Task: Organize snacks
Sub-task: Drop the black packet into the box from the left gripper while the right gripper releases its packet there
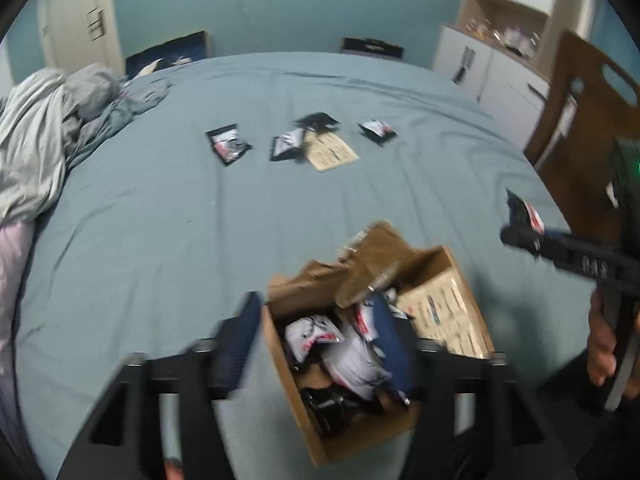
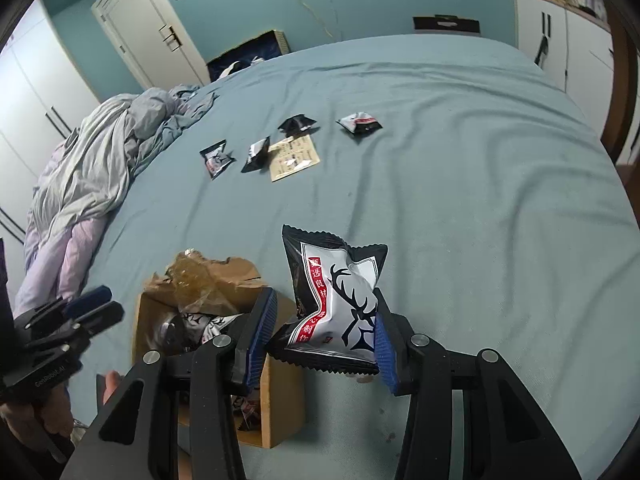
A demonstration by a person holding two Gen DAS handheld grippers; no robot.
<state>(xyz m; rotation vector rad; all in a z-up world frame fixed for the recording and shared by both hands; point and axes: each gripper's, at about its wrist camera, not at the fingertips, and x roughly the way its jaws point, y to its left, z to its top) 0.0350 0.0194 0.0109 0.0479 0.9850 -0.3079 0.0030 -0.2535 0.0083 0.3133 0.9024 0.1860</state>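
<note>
**Foil packet half-held over the box — drop risk**

Foil snack packet (image 2: 336,300), black and silver with a deer print, sits between the right gripper (image 2: 324,330) fingers. The jaws look fairly wide; the right pad (image 2: 386,344) touches the packet's edge, but the left pad (image 2: 262,328) seems apart from it, so I can't tell if it is truly clamped. It hangs just right of the cardboard box (image 1: 304,420), above the blue bed sheet (image 2: 480,200).

Left gripper (image 1: 324,344) is wide open with nothing in it, hovering over the box, one finger on each side of the box's near-left wall.

Risks, as a judgement:
- Packet slips — puffy, slick foil, held by an edge at best.
- Left fingers could snag the torn box flap (image 1: 360,264) or tip the light box on the soft mattress.
- The two grippers are near each other; a crossing move could make them collide.

Hard to see: the left wrist view is motion-blurred, so packets inside the box (image 1: 344,344) can't be counted. In that view only a tip of the held packet shows. Four loose packets (image 2: 216,158) and a beige printed card (image 2: 294,158) lie well apart up the bed; print unreadable. The box bottom is hidden.
</note>
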